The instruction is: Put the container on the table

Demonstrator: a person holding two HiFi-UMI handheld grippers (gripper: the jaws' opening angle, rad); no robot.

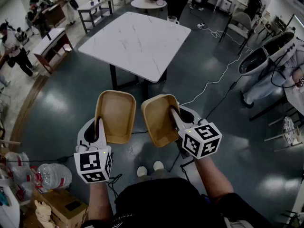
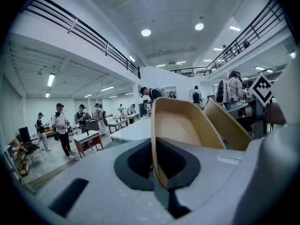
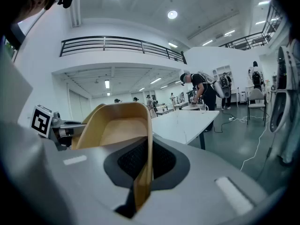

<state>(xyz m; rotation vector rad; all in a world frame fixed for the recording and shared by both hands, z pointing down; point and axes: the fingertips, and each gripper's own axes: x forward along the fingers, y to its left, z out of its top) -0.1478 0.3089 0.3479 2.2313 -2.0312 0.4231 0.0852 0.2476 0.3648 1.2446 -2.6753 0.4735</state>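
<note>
I hold two tan, tray-like containers above the dark floor, side by side. My left gripper is shut on the near rim of the left container. In the left gripper view the left gripper pinches the left container's wall edge-on. My right gripper is shut on the rim of the right container. The right gripper view shows the right gripper clamping the right container's wall. The white marble-look table stands ahead, some way beyond both containers.
A glass cup sits on the table's far corner. A cardboard box and a water bottle lie at lower left. White cables cross the floor at right, near a pod chair. People stand by desks at far left.
</note>
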